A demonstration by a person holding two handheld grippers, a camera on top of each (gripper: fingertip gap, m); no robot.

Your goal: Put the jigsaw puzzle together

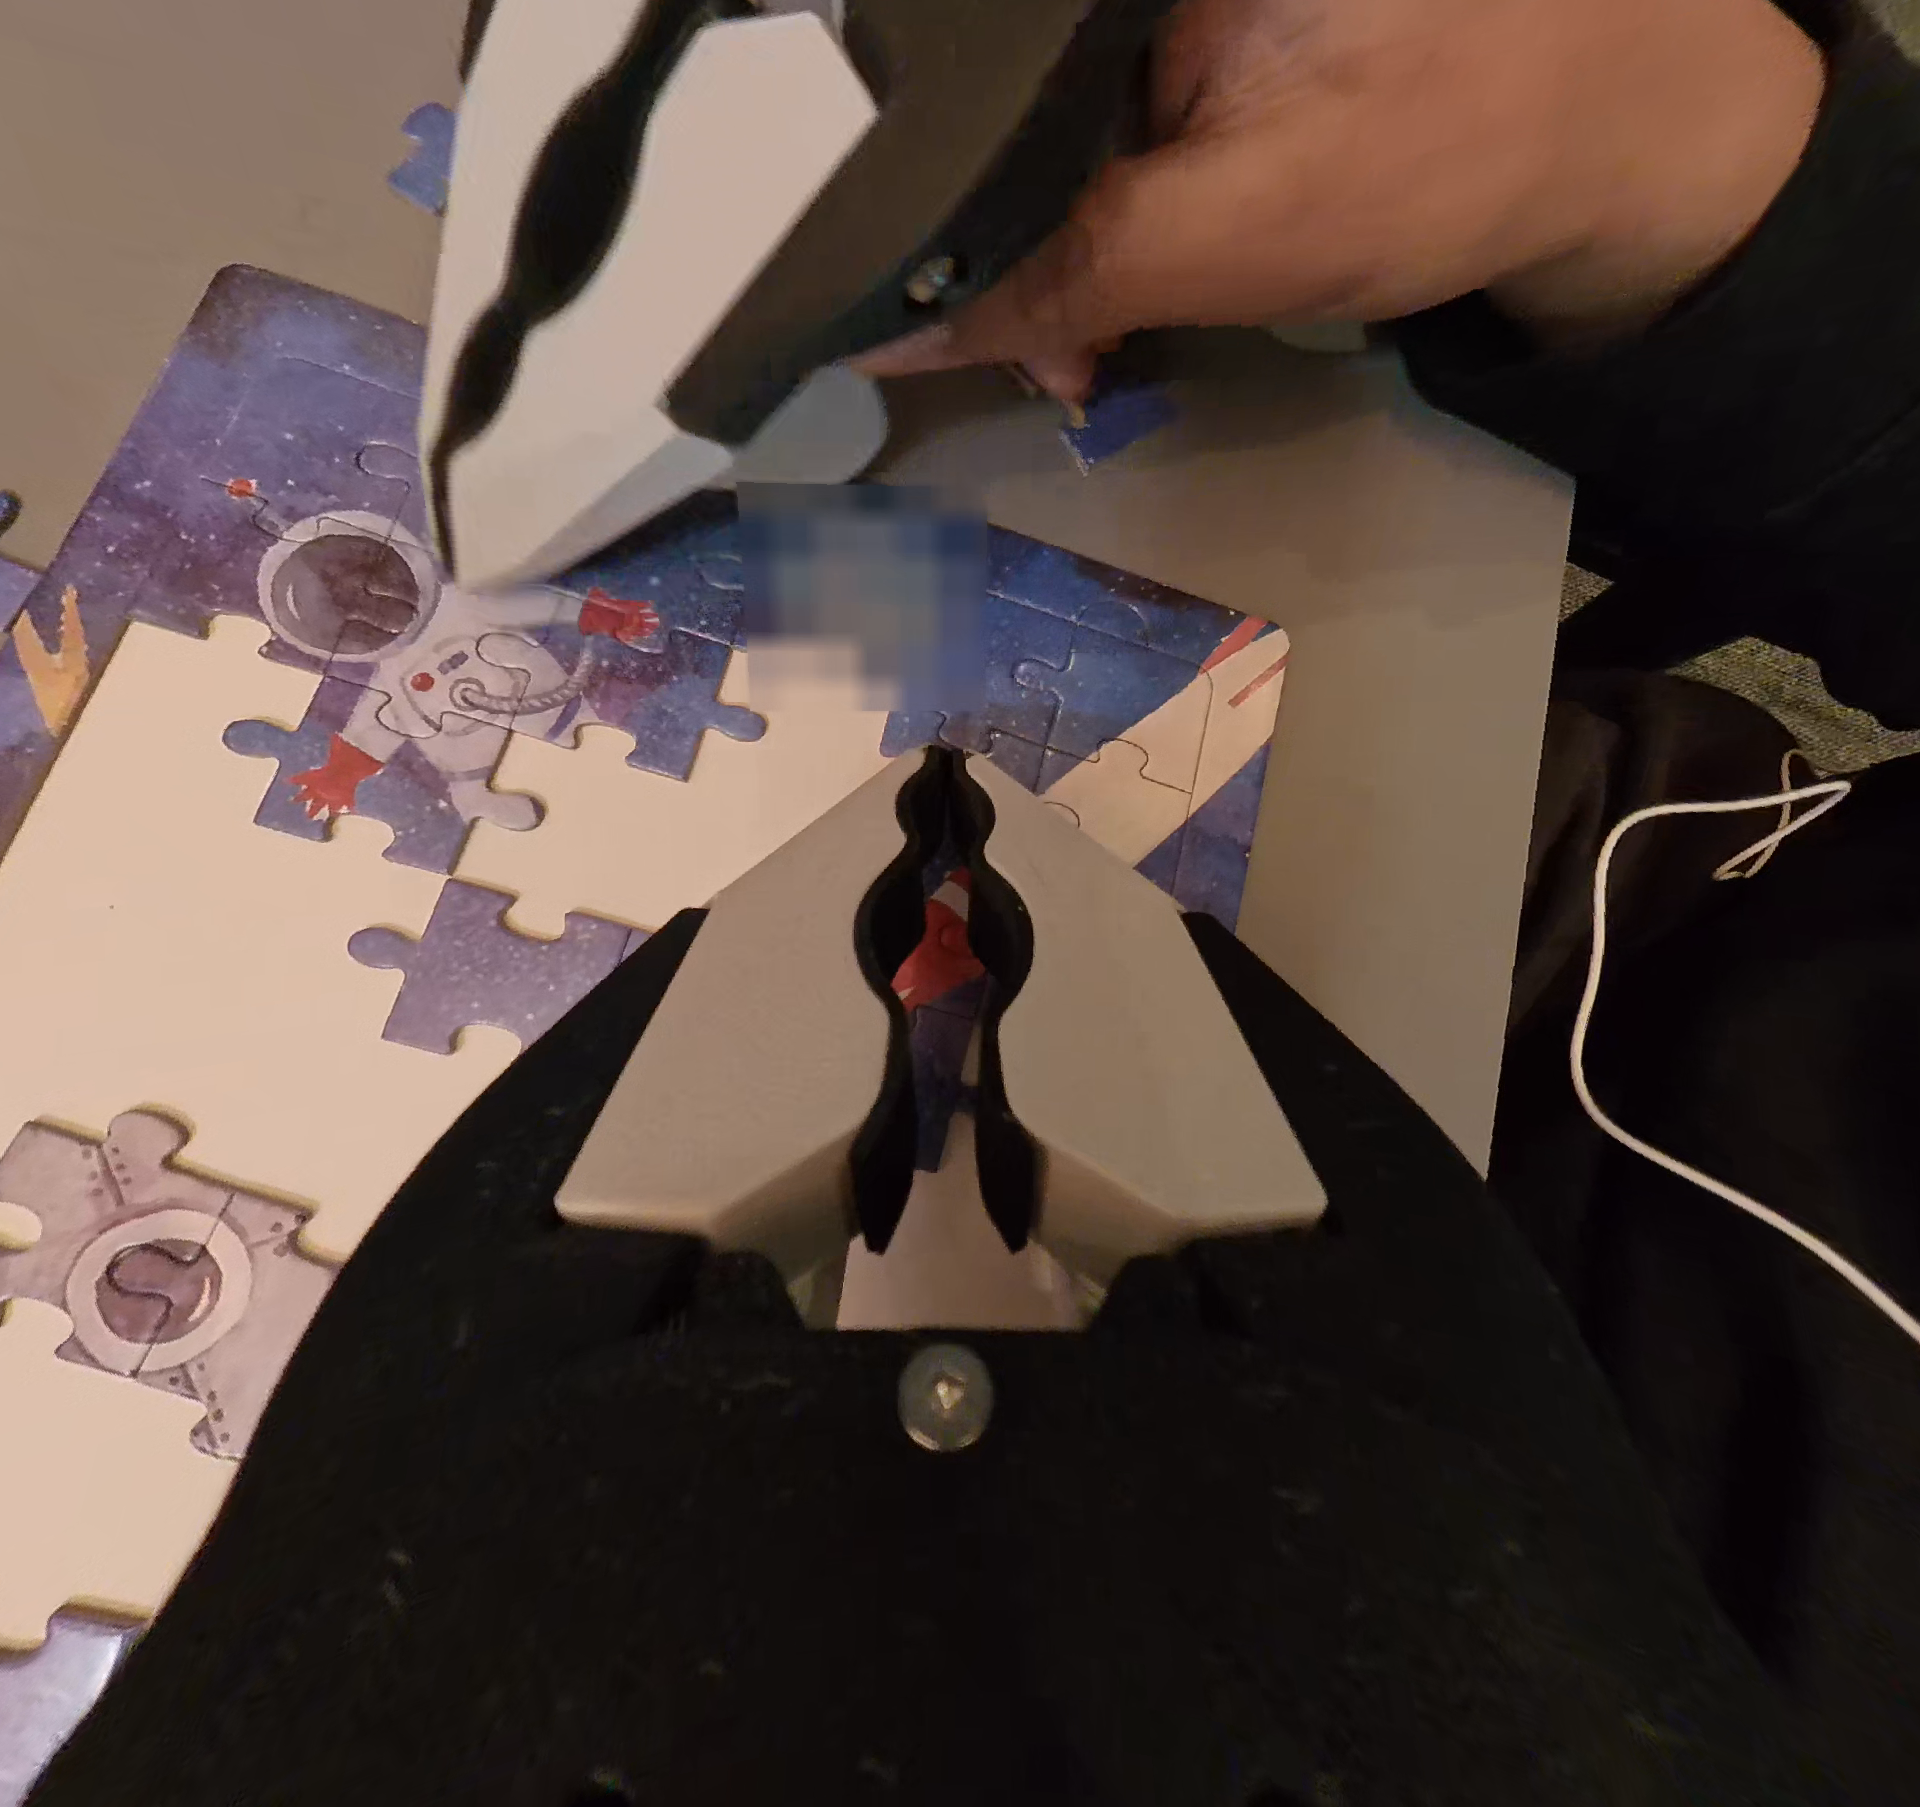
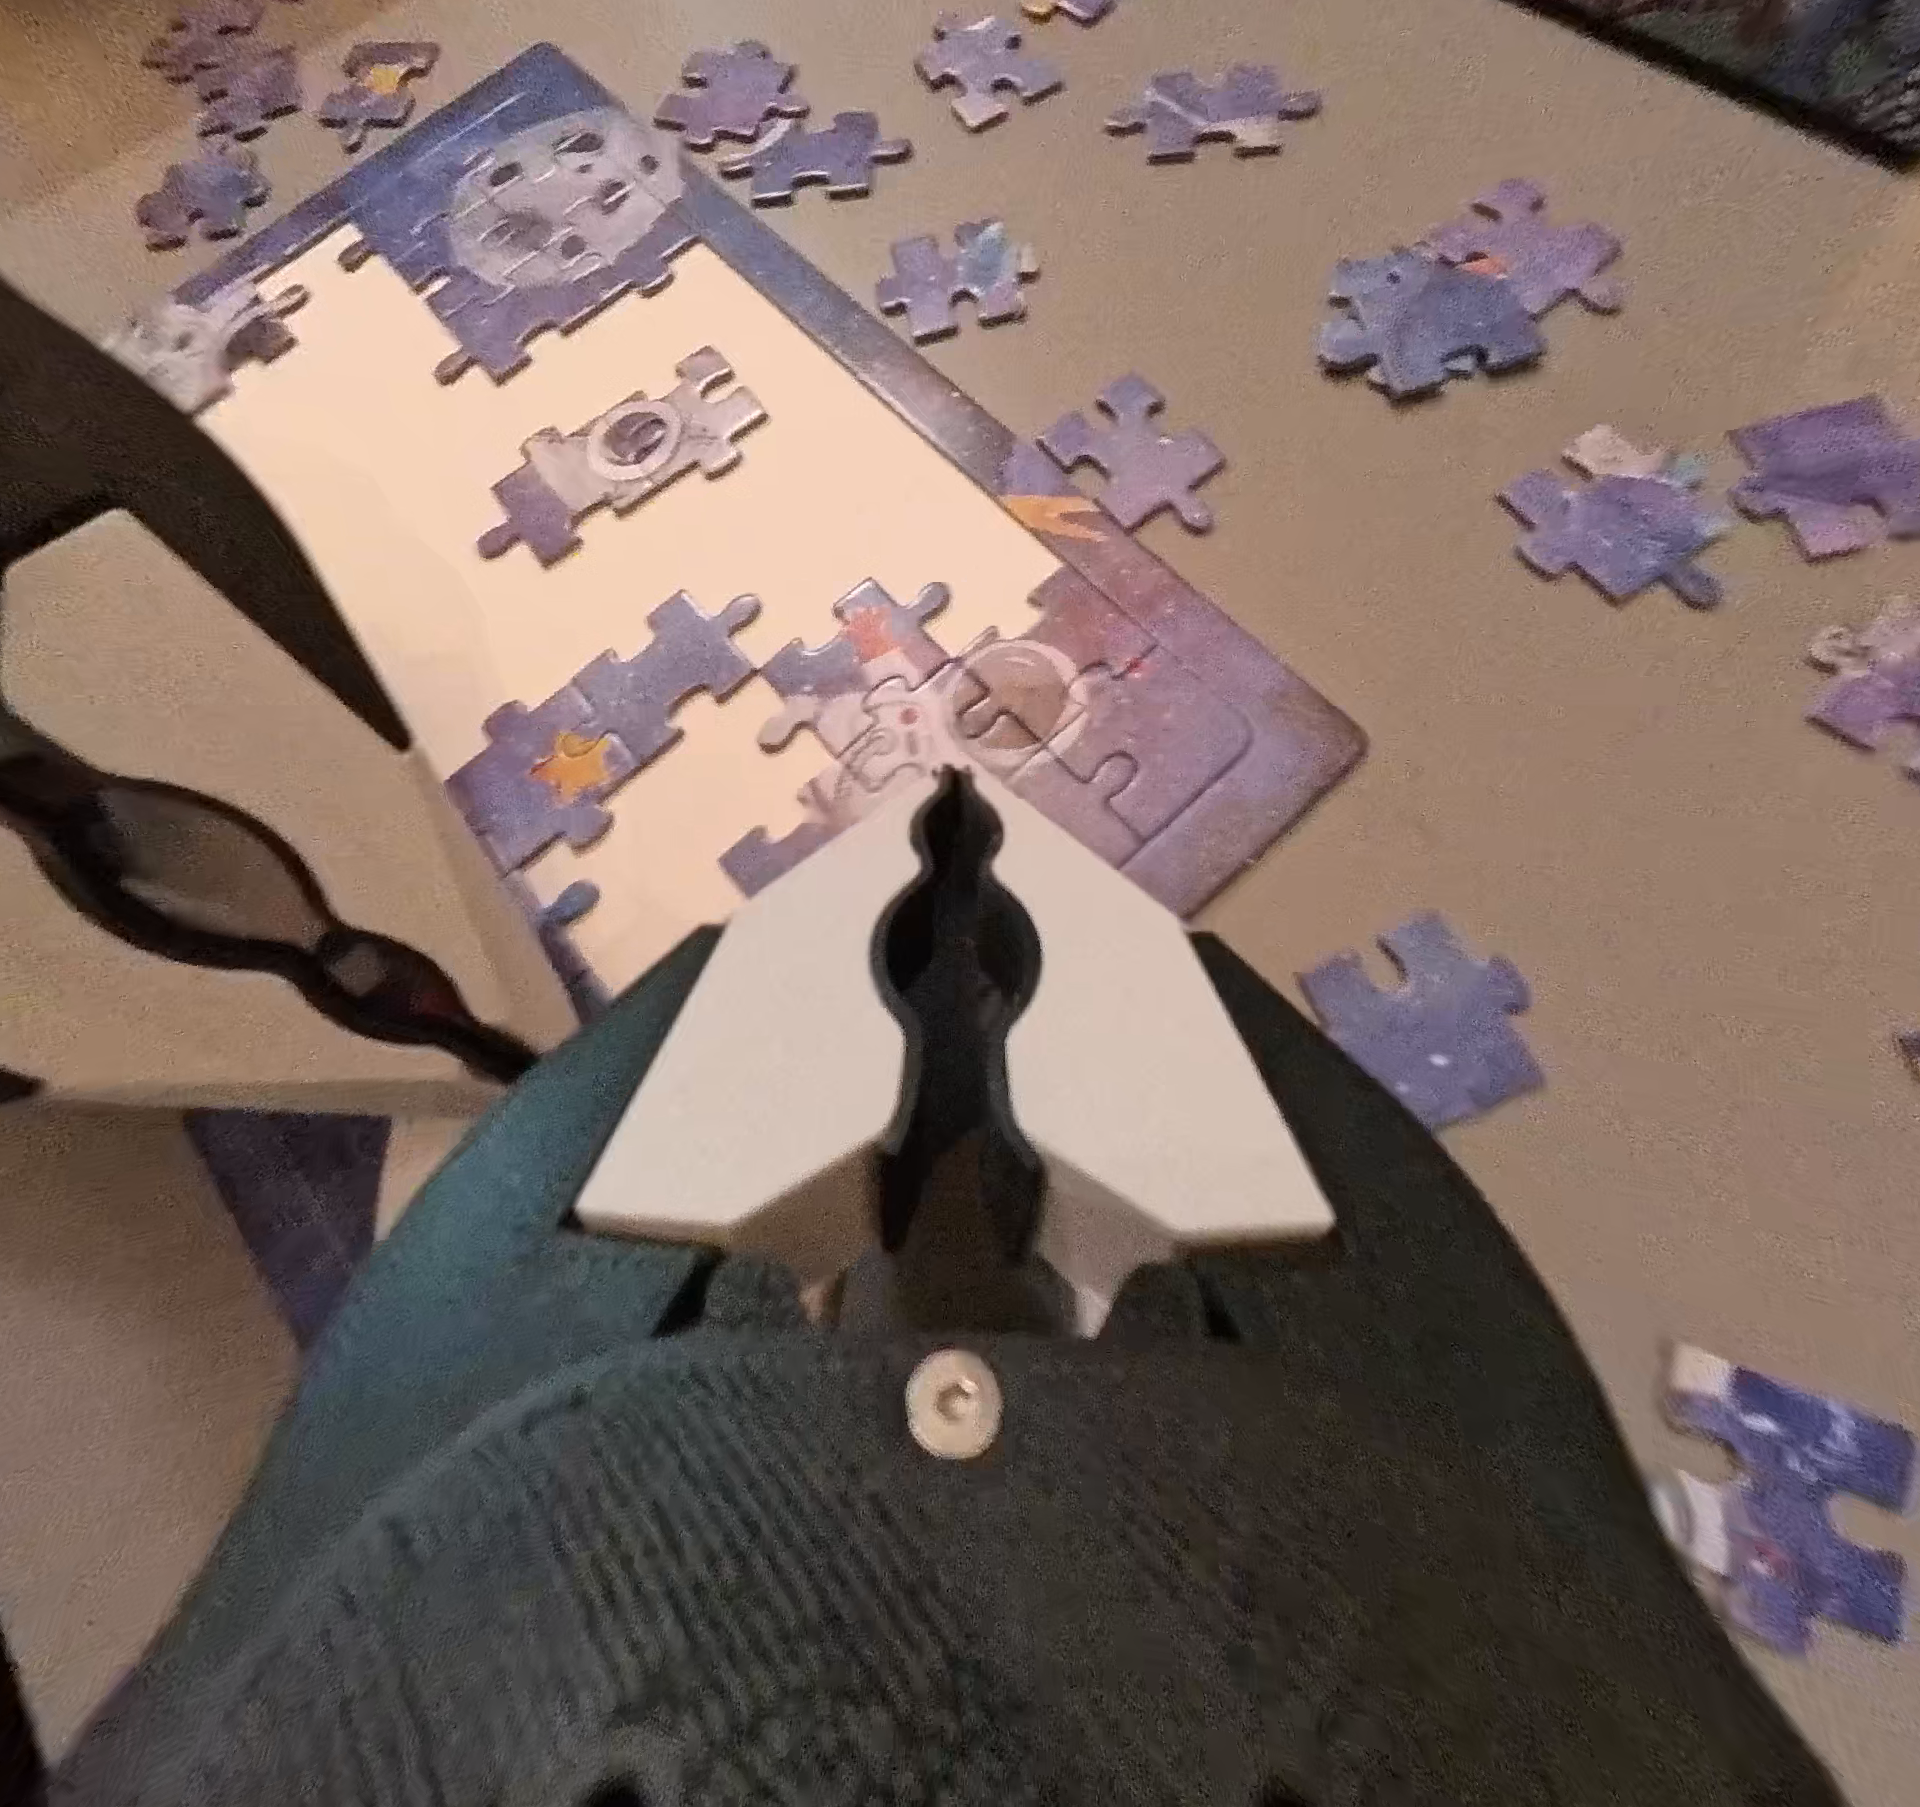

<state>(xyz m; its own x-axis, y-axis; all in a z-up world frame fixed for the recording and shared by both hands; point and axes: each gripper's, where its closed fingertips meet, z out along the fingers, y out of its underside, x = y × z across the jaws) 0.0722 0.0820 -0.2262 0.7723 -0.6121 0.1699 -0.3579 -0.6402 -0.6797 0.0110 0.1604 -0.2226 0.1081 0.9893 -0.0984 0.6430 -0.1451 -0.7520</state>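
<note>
Grippers meet over a half-built space puzzle (image 2: 1226, 770) lying on the beige table (image 2: 1558, 822). Your left gripper (image 1: 943, 755), jaws closed with nothing visibly between the tips, hovers near the puzzle's corner by the table edge. Your right gripper (image 2: 951, 778), also closed and bare, has its tips on or just above the astronaut pieces (image 2: 997, 708). Pressing or dragging here could shift seated pieces or slide the tray. Loose pieces (image 2: 1423, 1019) lie scattered alongside.

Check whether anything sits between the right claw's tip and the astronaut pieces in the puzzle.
Nothing visible does. The shut right claw points at the astronaut pieces, its tip right beside them; contact cannot be told.
</note>
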